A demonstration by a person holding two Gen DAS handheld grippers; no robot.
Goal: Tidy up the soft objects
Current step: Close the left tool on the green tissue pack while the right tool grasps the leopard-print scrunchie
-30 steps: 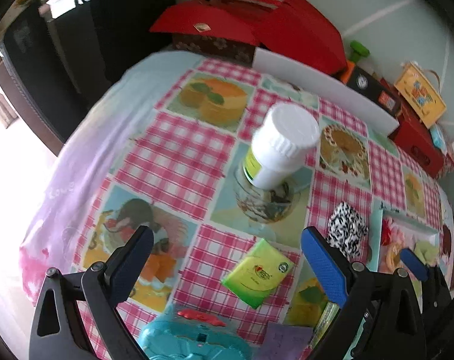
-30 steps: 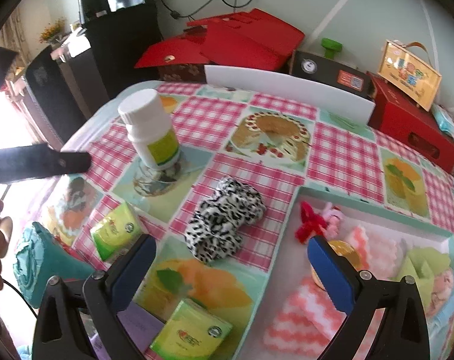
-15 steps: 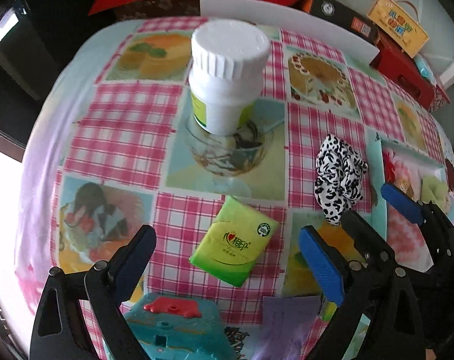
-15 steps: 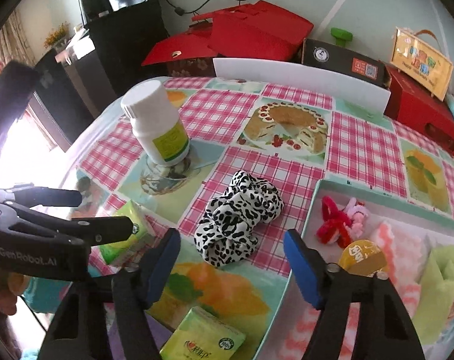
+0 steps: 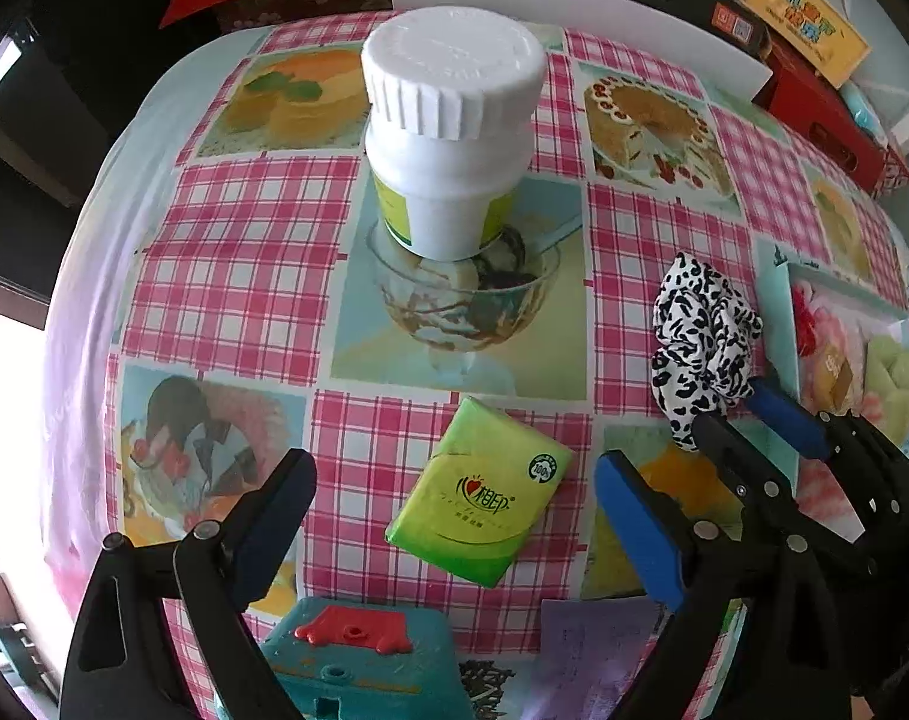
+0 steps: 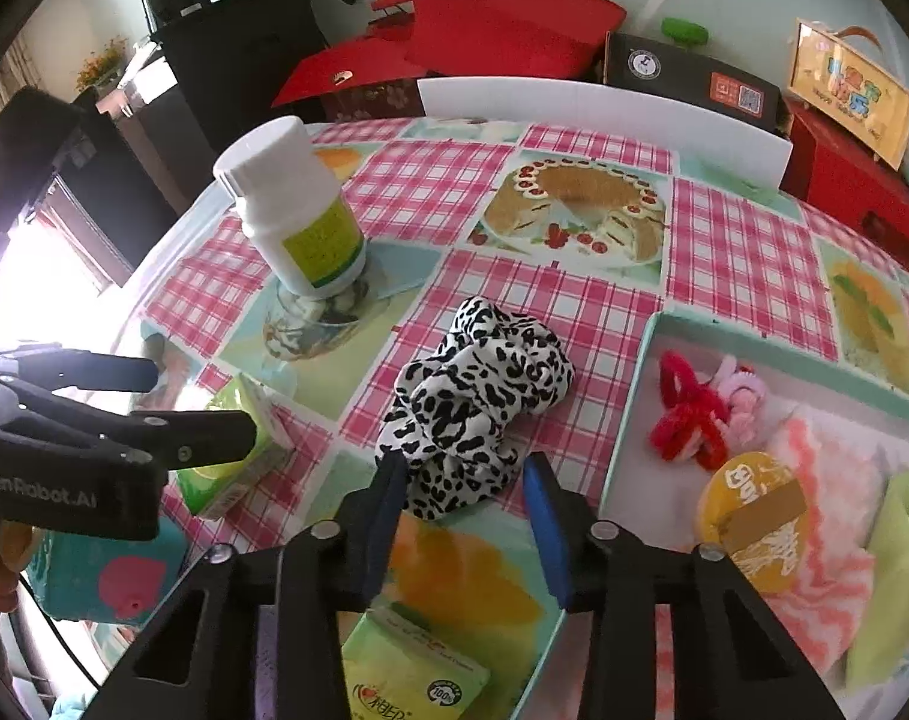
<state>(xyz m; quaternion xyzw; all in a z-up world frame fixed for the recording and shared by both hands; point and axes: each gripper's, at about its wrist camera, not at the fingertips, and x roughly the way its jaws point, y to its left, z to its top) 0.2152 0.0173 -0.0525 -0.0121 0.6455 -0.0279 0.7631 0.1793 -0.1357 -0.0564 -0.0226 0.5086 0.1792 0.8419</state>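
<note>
- Already in my tray (image 6: 640, 372) at the table's right edge: red hair tie (image 6: 688, 414) and cloths.
- Right claw (image 6: 463, 516), closing around the leopard scrunchie (image 6: 478, 390) beside the tray, not yet pinching.
- Left claw (image 5: 454, 531), wide open over the green tissue pack (image 5: 481, 495) near the front edge.

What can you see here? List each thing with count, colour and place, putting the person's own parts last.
bottle: one, white with green label, mid-cloth
scrunchie: one, black-and-white, left of tray
tissue packs: two, green, near side of cloth
tray: one, pale teal, right, holding soft items
toy box: one, teal and red, near edge
boxes: several, red, behind table
left claw: one, black, jaws just been closing, tissue pack between
right claw: one, black, jaws just been closing, scrunchie's edge between
</note>
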